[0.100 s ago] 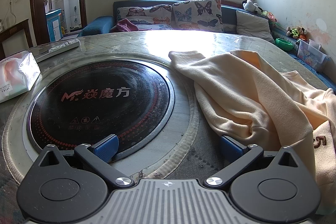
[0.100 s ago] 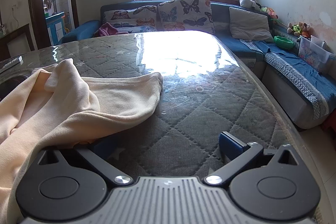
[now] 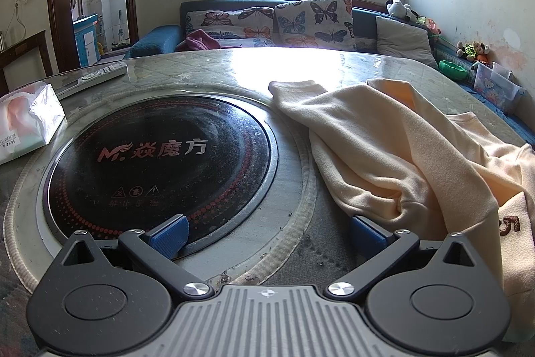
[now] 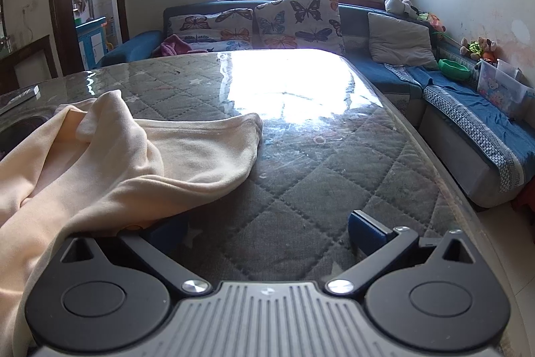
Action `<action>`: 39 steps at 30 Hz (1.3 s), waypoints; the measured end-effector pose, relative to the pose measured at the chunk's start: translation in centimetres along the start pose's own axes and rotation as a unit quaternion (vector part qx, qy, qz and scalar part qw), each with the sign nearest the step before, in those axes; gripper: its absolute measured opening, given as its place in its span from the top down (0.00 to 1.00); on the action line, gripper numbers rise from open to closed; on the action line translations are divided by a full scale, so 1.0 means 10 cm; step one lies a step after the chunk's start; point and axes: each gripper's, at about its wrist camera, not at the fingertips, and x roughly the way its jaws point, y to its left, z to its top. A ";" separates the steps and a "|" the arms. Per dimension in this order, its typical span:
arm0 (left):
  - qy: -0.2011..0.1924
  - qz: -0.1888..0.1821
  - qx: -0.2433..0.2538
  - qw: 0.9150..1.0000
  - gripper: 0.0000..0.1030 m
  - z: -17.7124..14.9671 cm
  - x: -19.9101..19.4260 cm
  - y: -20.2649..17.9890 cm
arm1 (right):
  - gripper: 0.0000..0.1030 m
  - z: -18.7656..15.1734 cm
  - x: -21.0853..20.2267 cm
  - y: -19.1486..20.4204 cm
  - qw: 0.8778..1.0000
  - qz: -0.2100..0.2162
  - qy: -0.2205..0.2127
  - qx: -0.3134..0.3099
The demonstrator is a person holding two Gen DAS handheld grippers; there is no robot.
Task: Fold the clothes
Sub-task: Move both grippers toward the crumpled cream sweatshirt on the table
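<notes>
Cream garment (image 3: 384, 149) unmoved on the table (image 4: 334, 163), both tools (image 3: 267, 233) (image 4: 267, 233) spread as before.

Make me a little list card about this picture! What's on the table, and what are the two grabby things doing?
garment: cream top, crumpled and unfolded on the table
left gripper: jaws open, holding nothing, cloth edge beside its right finger
right gripper: jaws open, cloth draped over its left finger
cooktop: round, black, set into the table, left of the garment
tissue pack: at the table's left edge
remote: behind the tissue pack
</notes>
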 end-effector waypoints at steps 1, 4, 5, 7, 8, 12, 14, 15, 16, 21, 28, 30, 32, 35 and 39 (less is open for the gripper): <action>0.000 0.001 0.000 1.000 0.00 -0.01 -0.01 -0.01 | 0.00 -0.02 -0.02 0.01 1.000 -0.002 -0.004 0.000; 0.001 0.002 0.000 1.000 0.00 -0.02 -0.05 -0.03 | 0.00 -0.10 -0.10 0.05 1.000 -0.009 -0.014 -0.002; 0.001 0.004 -0.001 1.000 0.00 -0.03 -0.06 -0.04 | 0.00 -0.12 -0.12 0.07 1.000 -0.011 -0.018 -0.002; 0.003 0.008 -0.006 1.000 0.00 -0.07 -0.15 -0.08 | 0.00 -0.17 -0.17 0.09 1.000 -0.015 -0.025 -0.003; 0.004 0.009 -0.010 1.000 0.00 -0.08 -0.18 -0.09 | 0.00 -0.20 -0.19 0.11 0.999 -0.017 -0.028 -0.003; 0.008 0.019 -0.010 1.000 0.00 -0.11 -0.28 -0.11 | 0.00 -0.35 -0.51 0.14 0.999 -0.010 -0.036 -0.003; 0.009 0.023 -0.005 1.000 0.00 -0.13 -0.33 -0.15 | 0.00 -0.42 -0.59 0.17 0.999 -0.006 -0.038 -0.003; 0.008 0.022 -0.007 1.000 0.00 -0.15 -0.37 -0.16 | 0.00 -0.46 -0.63 0.19 0.999 -0.003 -0.038 -0.004; 0.008 0.020 -0.008 1.000 0.00 -0.17 -0.41 -0.18 | 0.00 -0.50 -0.68 0.20 0.999 -0.001 -0.039 -0.002; 0.010 0.015 -0.014 1.000 0.00 -0.26 -0.59 -0.27 | 0.00 -0.65 -0.87 0.30 0.999 0.018 -0.041 0.009; 0.017 0.011 -0.006 1.000 0.00 -0.33 -0.73 -0.39 | 0.00 -0.78 -1.03 0.52 0.998 0.041 -0.039 -0.015; 0.018 0.010 -0.003 1.000 0.00 -0.33 -0.75 -0.42 | 0.00 -0.79 -1.04 0.58 0.998 0.045 -0.035 -0.021; 0.018 0.008 0.000 1.000 0.00 -0.33 -0.78 -0.45 | 0.00 -0.80 -1.07 0.61 0.998 0.050 -0.034 -0.023; 0.019 0.006 0.005 1.000 0.00 -0.33 -0.81 -0.48 | 0.00 -0.80 -1.10 0.64 0.998 0.050 -0.033 -0.026; 0.019 0.003 0.011 1.000 0.00 -0.33 -0.85 -0.54 | 0.00 -0.80 -1.13 0.68 0.998 0.049 -0.033 -0.031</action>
